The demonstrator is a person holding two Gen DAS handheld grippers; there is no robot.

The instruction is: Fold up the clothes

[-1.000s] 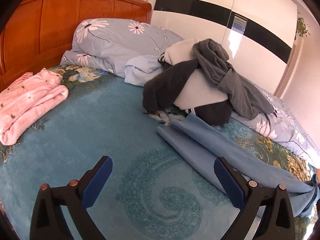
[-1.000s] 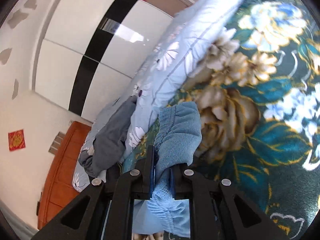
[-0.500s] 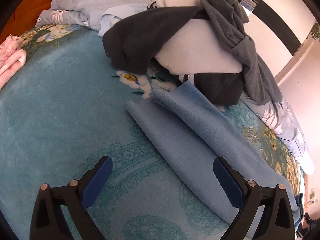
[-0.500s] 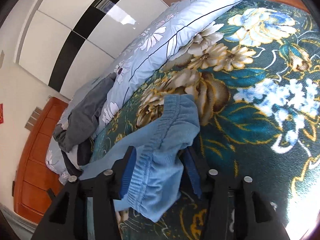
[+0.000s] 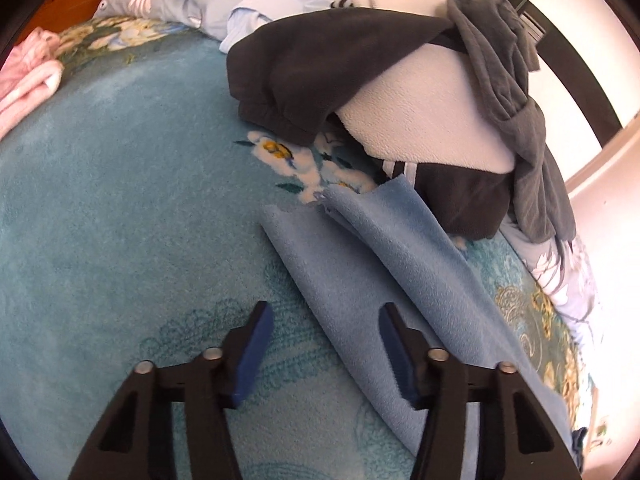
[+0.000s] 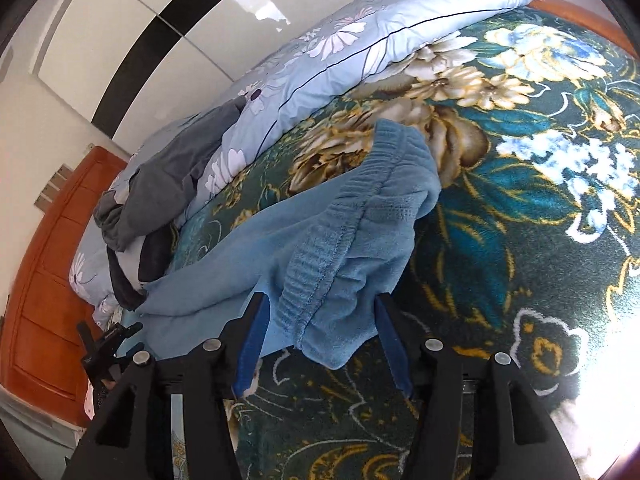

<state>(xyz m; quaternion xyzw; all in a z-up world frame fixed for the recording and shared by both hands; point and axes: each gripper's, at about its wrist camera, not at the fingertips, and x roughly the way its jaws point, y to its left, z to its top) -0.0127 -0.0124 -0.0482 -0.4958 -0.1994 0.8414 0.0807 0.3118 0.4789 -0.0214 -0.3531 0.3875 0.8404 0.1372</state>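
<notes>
Light blue fleece trousers (image 5: 384, 264) lie stretched across the teal floral bedspread (image 5: 120, 200). In the left wrist view, my left gripper (image 5: 324, 354) hangs low over the end of a trouser leg. Its jaws are closing, and the leg's long edge runs between the blue pads without either pad pressing on it. In the right wrist view, the trousers' elastic waistband (image 6: 340, 248) lies bunched on the bedspread (image 6: 520, 240). My right gripper (image 6: 320, 344) straddles it with its jaws opening and both pads off the cloth.
A heap of dark, cream and grey clothes (image 5: 400, 80) sits just beyond the trouser leg. A folded pink garment (image 5: 28, 76) lies at far left. A flowered pale blue quilt (image 6: 360, 52) runs along the far side, with the wooden headboard (image 6: 52, 280) and the white wardrobe (image 6: 140, 20) behind.
My left gripper dropped toward the trouser leg and its jaws narrowed around the edge. My right gripper let go of the waistband, which now lies on the bed.
</notes>
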